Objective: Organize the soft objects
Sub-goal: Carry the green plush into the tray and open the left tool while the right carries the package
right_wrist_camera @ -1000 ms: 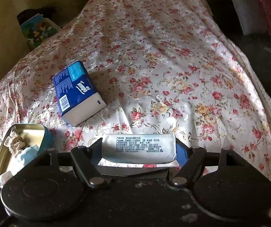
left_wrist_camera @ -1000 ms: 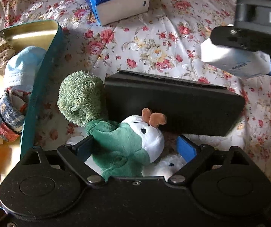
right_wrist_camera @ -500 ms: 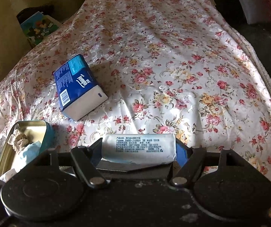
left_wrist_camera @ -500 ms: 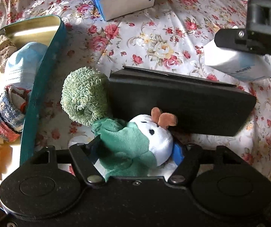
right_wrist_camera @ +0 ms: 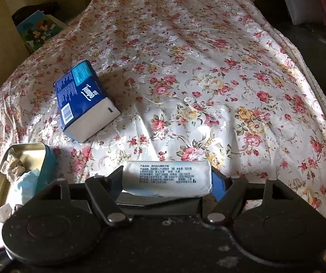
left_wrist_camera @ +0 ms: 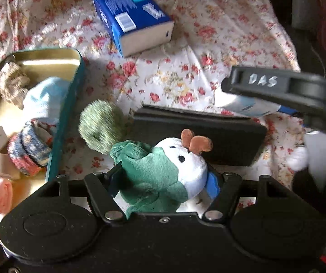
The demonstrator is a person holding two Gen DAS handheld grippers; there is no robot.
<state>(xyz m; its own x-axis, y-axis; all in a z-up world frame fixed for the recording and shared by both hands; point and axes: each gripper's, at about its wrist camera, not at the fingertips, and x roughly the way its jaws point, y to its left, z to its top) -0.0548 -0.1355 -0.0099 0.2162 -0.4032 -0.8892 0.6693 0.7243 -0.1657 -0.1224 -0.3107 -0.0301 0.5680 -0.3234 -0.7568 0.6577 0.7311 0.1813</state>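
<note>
Lifted since earlier, left hand-held gripper [left_wrist_camera: 163, 177] pinches green-and-white plush toy [left_wrist_camera: 163, 168]; right hand-held gripper [right_wrist_camera: 167, 179] pinches white tissue packet [right_wrist_camera: 166, 178]. Left of both, teal metal tin [left_wrist_camera: 65, 122] holds several soft items; fuzzy green sock ball [left_wrist_camera: 100, 124] and blue tissue pack [right_wrist_camera: 83, 100] remain ahead.

Hard sunlight, deep shadows; left view motion-blurred.

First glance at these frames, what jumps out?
The green-and-white plush toy clamped in the left tool, right up against the lens. Next, the blue tissue pack lying on the floral bedspread, and the white tissue packet pinched in the right tool.
</note>
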